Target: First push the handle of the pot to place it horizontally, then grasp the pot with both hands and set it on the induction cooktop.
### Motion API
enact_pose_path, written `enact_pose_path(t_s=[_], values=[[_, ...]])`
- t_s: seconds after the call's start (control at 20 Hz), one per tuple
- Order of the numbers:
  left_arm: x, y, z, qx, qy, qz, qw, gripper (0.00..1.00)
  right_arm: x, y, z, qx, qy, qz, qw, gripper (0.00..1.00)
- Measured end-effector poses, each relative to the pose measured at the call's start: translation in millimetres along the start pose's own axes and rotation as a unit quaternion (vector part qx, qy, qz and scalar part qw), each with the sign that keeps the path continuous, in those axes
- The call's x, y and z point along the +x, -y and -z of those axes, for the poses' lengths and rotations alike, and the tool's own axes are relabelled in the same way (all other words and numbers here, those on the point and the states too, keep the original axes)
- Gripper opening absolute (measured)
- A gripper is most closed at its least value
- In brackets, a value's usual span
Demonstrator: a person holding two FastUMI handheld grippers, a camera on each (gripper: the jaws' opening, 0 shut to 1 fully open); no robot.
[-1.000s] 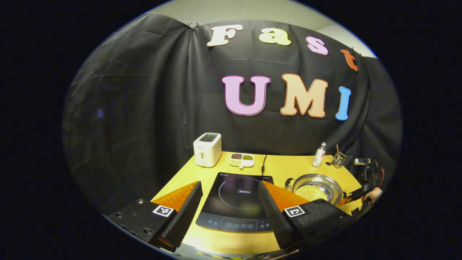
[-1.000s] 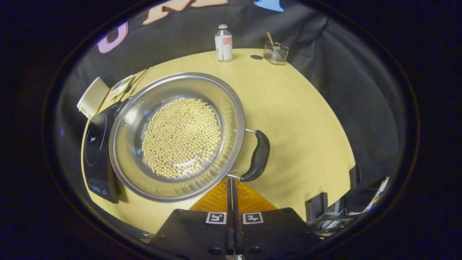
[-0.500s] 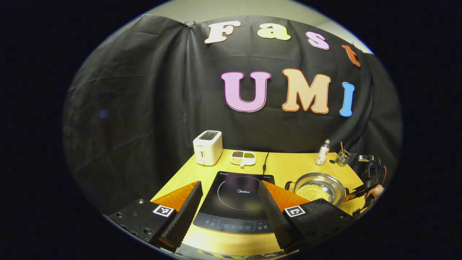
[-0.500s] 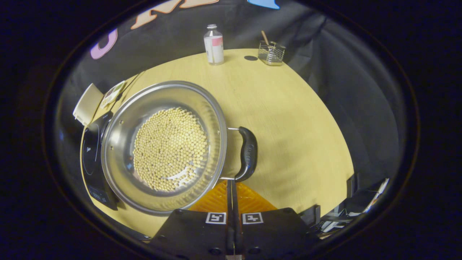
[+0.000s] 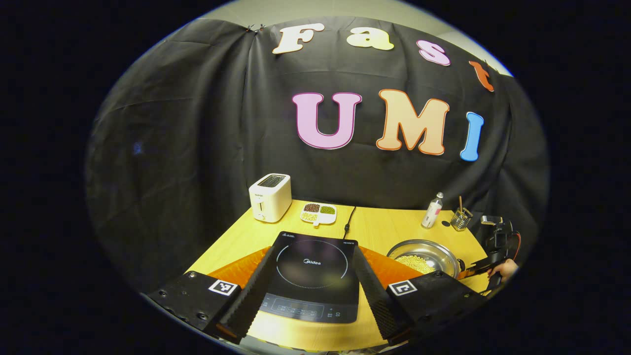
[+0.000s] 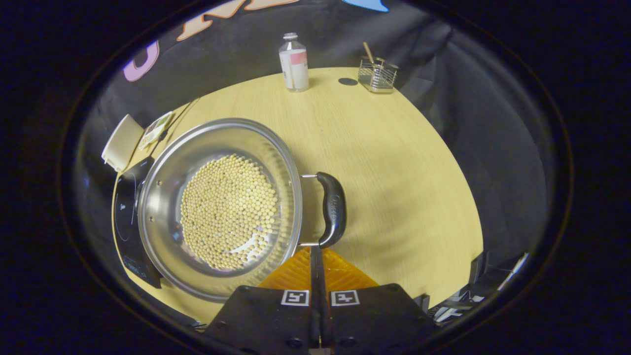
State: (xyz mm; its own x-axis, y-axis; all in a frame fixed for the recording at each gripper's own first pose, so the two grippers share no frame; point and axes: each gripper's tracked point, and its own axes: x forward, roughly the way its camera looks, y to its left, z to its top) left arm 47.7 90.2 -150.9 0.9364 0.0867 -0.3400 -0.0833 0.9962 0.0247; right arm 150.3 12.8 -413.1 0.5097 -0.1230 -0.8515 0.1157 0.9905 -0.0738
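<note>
A pale yellow wooden table (image 5: 384, 229) stands against the draped, creased black cloth wall (image 5: 197, 138). Above the cloth shows a strip of pale plain wall (image 5: 305, 7). Lighting is dim.

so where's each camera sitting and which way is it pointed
Left gripper view: rides the left gripper, held low at the table's near edge, facing the booth's back wall across the induction cooktop; its own open fingers show below.
Right gripper view: rides the right gripper, looking steeply down at the pot of beans; its own fingers, closed together, sit near the pot's handle.
Shared: pot, cooktop, toaster, bottle. The left gripper view also catches a hand.
</note>
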Motion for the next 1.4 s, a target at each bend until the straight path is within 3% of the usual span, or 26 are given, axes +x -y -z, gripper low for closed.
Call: enact_pose_path(t_s=[0.3,0.5,0.65,0.7,0.85,0.9,1.15,1.35,1.4], values=[[-4.8,-3.4,21.7,-0.029,-0.03,-0.027,0.999,0.96,6.9,2.2,-15.8,-0.008,0.005,-0.016,1.0,0.0],[-2.7,7.4,23.1,-0.04,-0.031,-0.024,0.998,0.96,7.5,6.8,-17.4,-0.011,-0.002,-0.035,0.999,0.0],[9.5,26.6,23.2,-0.044,-0.035,-0.001,0.998,0.96,1.4,17.7,-23.2,0.007,-0.008,-0.069,0.998,0.23],[14.4,33.0,22.0,-0.047,-0.035,0.008,0.998,0.96,-2.1,23.0,-24.7,0.014,-0.009,-0.08,0.997,0.43],[31.4,58.5,29.2,-0.062,-0.051,0.043,0.996,0.95,-11.8,44.2,-30.6,0.034,-0.019,-0.098,0.994,0.9],[36.0,66.5,36.5,-0.065,-0.064,0.055,0.994,0.96,-12.8,46.2,-31.9,0.044,-0.018,-0.11,0.993,0.95],[62.0,106.2,67.1,-0.067,-0.143,0.118,0.98,0.96,-18.3,42.6,-49.1,0.098,-0.017,-0.163,0.982,1.0],[88.4,132.3,92.4,-0.075,-0.206,0.155,0.963,0.96,-8.6,28.0,-53.9,0.093,-0.027,-0.187,0.978,1.0],[95.6,138.1,101.1,-0.08,-0.222,0.16,0.959,0.96,-5.9,22.9,-53.5,0.089,-0.031,-0.192,0.977,0.93]])
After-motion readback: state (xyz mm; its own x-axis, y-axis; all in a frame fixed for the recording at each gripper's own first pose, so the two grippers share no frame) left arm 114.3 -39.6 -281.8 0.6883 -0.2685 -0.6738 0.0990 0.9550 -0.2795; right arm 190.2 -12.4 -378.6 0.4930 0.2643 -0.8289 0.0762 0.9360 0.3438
